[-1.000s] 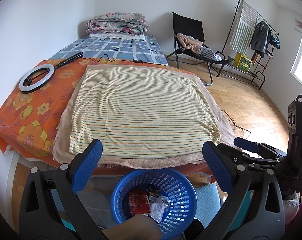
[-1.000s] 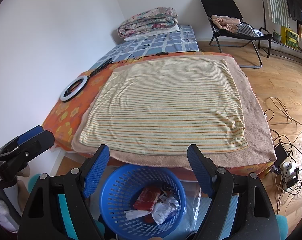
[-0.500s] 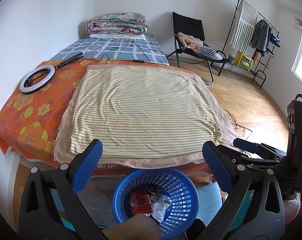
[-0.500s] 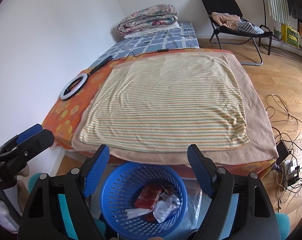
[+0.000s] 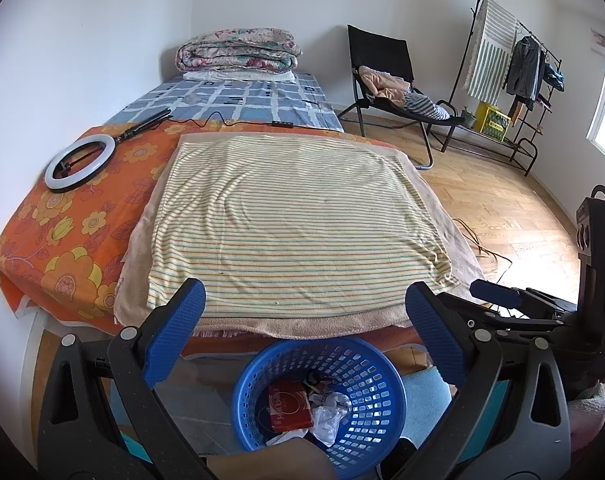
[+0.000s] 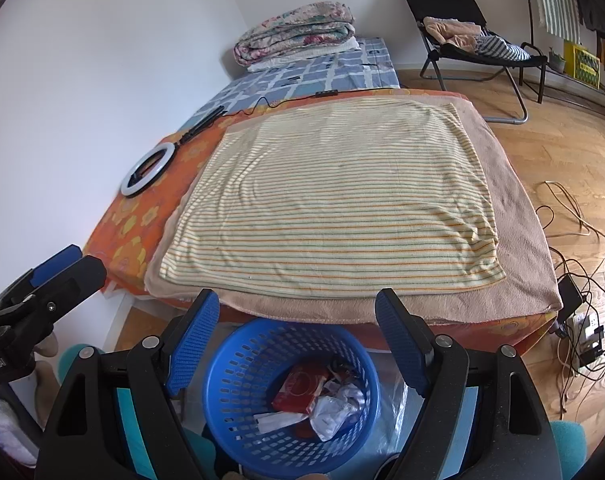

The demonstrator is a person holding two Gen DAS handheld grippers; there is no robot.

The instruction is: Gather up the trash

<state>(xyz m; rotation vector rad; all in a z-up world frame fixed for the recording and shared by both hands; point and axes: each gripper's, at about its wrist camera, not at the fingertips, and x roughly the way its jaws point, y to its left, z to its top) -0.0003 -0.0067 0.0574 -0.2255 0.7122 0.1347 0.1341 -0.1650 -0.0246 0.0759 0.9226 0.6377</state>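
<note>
- Left wrist view, far left: a white ring light (image 5: 79, 164) lies flat on the orange floral sheet (image 5: 58, 236), its black handle pointing toward the blue checked cover (image 5: 238, 98).
- A folded floral quilt (image 5: 238, 52) is stacked at the far end of the bed, against the wall.
- A striped blanket (image 5: 298, 228) is spread flat over a beige towel (image 5: 302, 326) across the near part of the bed.
- The left gripper (image 5: 304, 334) has its blue-padded jaws spread wide apart, holding nothing.
- Between and below those jaws, a blue basket (image 5: 376, 384) stands on the floor at the foot of the bed; inside lie a red packet (image 5: 288, 404) and crumpled white wrappers (image 5: 328, 412).
- Farther right, a black folding chair (image 5: 386, 64) carries piled clothes, and a clothes rack (image 5: 514, 80) stands beside the window wall.
- At the right edge the other gripper's body is seen side-on, beside the bed's corner.
- Right wrist view: the right gripper (image 6: 298, 340) also has its jaws spread wide and empty, framing the same basket (image 6: 226, 392) directly below, with the red packet (image 6: 302, 390) and white wrappers (image 6: 334, 410) resting in it.
- On the wooden floor at the right, tangled cables (image 6: 578, 312) lie near the bed's corner.
</note>
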